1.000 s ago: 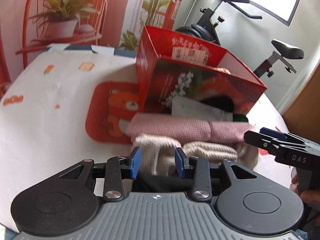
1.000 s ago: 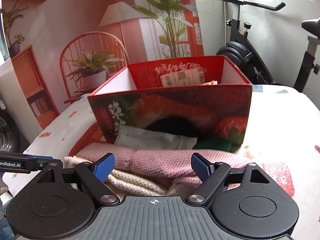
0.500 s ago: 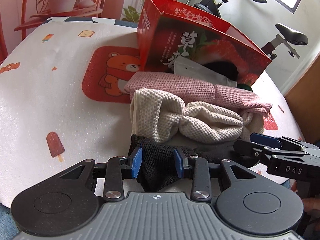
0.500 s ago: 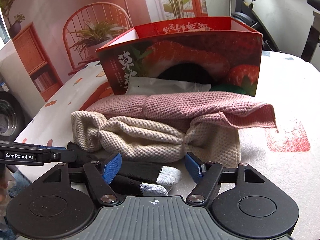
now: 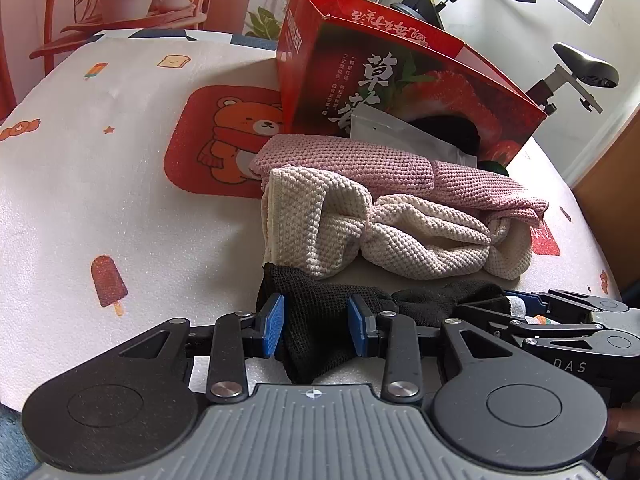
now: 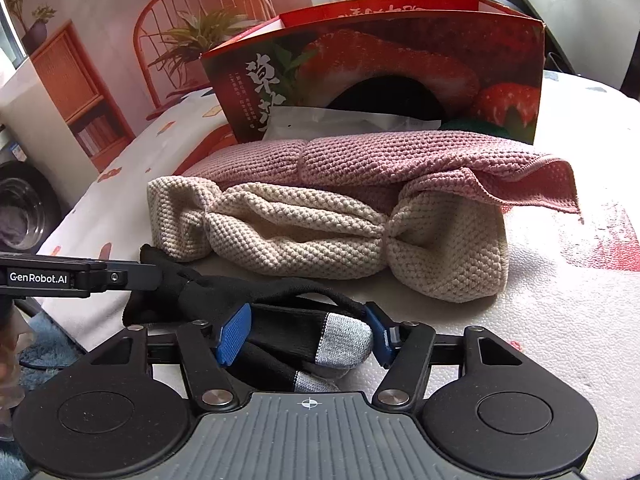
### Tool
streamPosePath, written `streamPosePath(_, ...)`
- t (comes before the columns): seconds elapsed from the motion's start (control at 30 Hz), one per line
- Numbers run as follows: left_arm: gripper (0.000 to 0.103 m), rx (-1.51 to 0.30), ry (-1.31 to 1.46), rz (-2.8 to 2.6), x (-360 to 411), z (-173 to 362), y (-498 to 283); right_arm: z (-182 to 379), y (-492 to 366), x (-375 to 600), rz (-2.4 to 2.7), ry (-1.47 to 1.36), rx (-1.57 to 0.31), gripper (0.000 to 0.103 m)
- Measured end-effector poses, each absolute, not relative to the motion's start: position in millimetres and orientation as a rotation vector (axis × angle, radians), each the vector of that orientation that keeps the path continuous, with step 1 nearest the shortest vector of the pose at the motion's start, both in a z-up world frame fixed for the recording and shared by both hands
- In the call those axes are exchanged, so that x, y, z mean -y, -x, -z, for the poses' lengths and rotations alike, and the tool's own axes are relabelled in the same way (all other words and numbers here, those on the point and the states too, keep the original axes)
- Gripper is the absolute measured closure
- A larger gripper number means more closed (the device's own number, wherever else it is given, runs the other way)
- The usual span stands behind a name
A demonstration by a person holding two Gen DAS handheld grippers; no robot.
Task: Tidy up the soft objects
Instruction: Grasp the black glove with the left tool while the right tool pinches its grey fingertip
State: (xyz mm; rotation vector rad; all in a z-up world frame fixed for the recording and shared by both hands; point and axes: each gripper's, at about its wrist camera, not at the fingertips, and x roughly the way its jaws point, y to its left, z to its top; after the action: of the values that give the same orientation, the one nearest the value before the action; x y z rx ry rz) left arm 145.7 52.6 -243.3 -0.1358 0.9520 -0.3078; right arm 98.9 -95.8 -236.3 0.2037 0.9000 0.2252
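Observation:
A black glove with grey fingertips lies along the table's near edge. My left gripper is shut on the glove's mesh cuff, which fills the gap between the blue pads. My right gripper straddles the glove's fingers; its jaws are closing and the pads are just reaching the fabric. Each gripper shows at the edge of the other's view, the right gripper and the left gripper. Behind the glove lie a twisted cream knit towel and a pink knit towel.
A red strawberry-print box stands behind the towels, with a white pouch and a dark green item at its base. A red bear mat lies left of it on the white printed tablecloth. An exercise bike stands beyond.
Both grippers have sunk and tilted down from the towels to the black glove at the table's near edge. The right jaws have narrowed around the glove's fingers. The left jaws kept their width.

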Motion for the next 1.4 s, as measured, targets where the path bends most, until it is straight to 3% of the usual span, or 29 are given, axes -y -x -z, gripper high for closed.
streamPosePath(0.3, 0.066, -0.95, 0.139, 0.311, -52.3, 243.9, -145.0, 235.8, -97.4, 93.4, -0.267, -0.188, -0.893, 0.069)
streamPosePath(0.47, 0.066, -0.957, 0.171, 0.348, -52.3, 245.4, -144.6, 234.5, -96.6, 97.9, -0.237, -0.199, -0.869, 0.087)
streamPosePath(1.2, 0.065, -0.989, 0.167, 0.373, -44.5, 252.3, -145.3, 236.3, -96.1, 108.9, -0.178, -0.234, -0.853, 0.088)
streamPosePath(1.33, 0.083, -0.988, 0.147, 0.35, -43.8, 255.4, -144.5, 236.2, -96.1, 109.5, -0.178, -0.244, -0.854, 0.084)
streamPosePath(1.4, 0.085, -0.992, 0.167, 0.345, -47.0, 257.2, -145.5, 235.5, -95.5, 109.7, -0.183, -0.252, -0.852, 0.079)
